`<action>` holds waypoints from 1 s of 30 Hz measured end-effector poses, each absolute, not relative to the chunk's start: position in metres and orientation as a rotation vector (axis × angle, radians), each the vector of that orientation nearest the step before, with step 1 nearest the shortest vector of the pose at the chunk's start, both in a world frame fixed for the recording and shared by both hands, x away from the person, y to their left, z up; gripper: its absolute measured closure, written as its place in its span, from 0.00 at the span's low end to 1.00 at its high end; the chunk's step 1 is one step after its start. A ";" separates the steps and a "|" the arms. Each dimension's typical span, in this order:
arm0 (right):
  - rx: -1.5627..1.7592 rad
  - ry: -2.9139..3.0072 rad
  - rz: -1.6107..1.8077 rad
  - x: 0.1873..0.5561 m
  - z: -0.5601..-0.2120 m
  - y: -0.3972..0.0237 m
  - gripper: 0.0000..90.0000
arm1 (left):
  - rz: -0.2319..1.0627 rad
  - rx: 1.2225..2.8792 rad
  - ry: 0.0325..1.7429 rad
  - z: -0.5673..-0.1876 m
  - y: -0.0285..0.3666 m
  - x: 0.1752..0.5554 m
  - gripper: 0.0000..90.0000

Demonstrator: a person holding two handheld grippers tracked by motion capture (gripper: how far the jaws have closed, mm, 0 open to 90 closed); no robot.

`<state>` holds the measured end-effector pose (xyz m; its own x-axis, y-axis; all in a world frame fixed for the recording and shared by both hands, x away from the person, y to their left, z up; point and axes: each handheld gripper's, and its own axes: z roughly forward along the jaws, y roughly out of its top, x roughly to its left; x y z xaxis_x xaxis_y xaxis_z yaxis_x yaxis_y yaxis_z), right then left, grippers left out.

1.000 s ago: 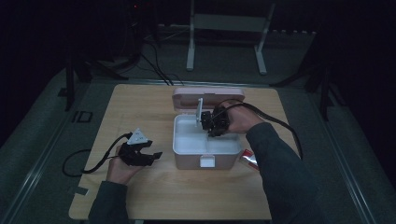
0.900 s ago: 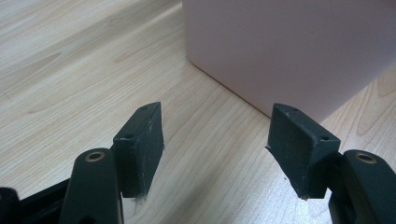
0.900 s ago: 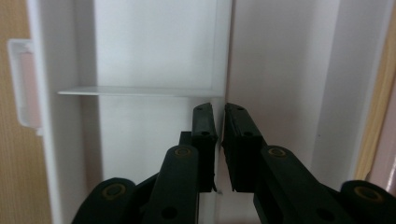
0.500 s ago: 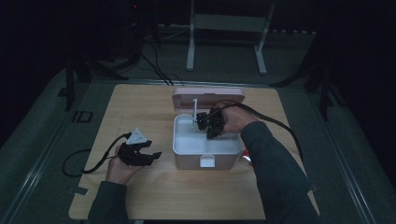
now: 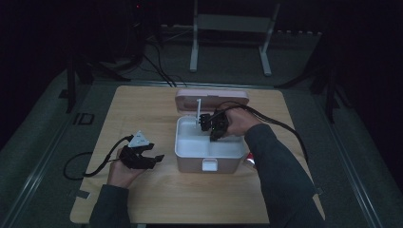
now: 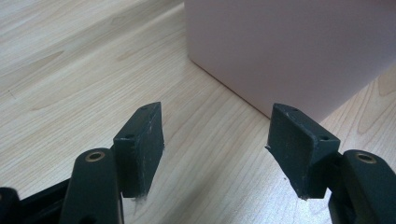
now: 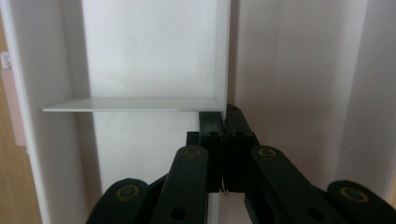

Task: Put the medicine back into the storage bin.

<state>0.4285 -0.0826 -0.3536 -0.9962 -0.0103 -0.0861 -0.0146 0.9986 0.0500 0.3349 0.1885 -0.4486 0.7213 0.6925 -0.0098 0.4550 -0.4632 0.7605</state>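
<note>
A pink box (image 5: 190, 164) with a white inside stands open on the wooden table (image 5: 142, 109), its lid (image 5: 211, 97) tipped back. My right gripper (image 5: 204, 122) hangs over the box's far left part, shut on a thin white divider panel (image 5: 197, 108) that stands upright. In the right gripper view the jaws (image 7: 225, 113) have just been closing and pinch the corner of that divider panel (image 7: 140, 104), with the white box interior (image 7: 289, 70) behind. My left gripper (image 5: 158, 157) rests open on the table left of the box. Its jaws (image 6: 215, 126) are empty and face the pink box wall (image 6: 289, 46).
A small reddish object (image 5: 248, 161) lies on the table by the box's front right corner. Cables trail from both grippers across the wood. Dark floor, a metal stand (image 5: 230, 23) and table edges surround the work area.
My right gripper has shifted slightly left over the box with the white divider panel in its jaws. The left gripper has stayed put.
</note>
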 end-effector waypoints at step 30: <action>-0.041 3.006 0.233 0.423 -0.326 -0.096 0.99 | 0.383 2.114 0.873 -0.448 0.193 0.334 0.40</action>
<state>0.4226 -0.0962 -0.3264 -0.9917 -0.0175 -0.1273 -0.0369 0.9877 0.1516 0.3337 0.1935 -0.4483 0.7161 0.6976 -0.0229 0.4558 -0.4425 0.7723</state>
